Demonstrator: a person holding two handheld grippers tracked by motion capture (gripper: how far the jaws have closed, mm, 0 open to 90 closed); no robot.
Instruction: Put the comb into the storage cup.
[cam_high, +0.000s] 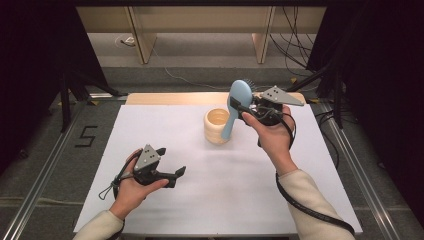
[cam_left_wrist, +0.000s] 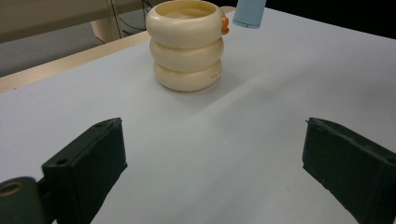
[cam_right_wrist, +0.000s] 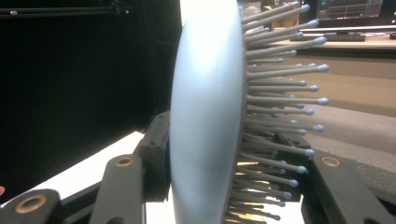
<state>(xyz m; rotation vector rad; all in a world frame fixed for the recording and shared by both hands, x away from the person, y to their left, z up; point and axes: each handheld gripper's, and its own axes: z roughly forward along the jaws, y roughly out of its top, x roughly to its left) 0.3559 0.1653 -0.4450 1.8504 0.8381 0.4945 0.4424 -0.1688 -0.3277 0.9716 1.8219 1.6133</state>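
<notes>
Clamped on the head of a pale blue hairbrush (cam_high: 239, 97), the right gripper (cam_high: 248, 106) hung above the far right part of the white table (cam_high: 150, 130), its jaws pressing the brush from both faces, one on the smooth back and one among the bristles, as the right gripper view made plain (cam_right_wrist: 205, 116). From that grip the brush's long axis ran downward and slightly toward the person's left, so the handle end hung just over the near right rim of the cream ringed cup (cam_high: 217, 126), a holder shaped like three stacked rings. In the left gripper view the handle tip (cam_left_wrist: 249, 13) hovered beside the cup's mouth (cam_left_wrist: 186, 46); whether it had cleared the rim or hung just outside was hard to judge from these angles. Lowering the handle into the cup would probably call for a small shift toward the cup's centre, then a straight drop along the brush's axis. With its jaws spread wide and nothing between them, the left gripper (cam_high: 172, 173) rested low over the near left of the table, well apart from the cup, so the right hand was plainly the nearer one. Open table lay all round the cup, and its far wooden edge (cam_high: 170, 98) was not close enough to hinder.
</notes>
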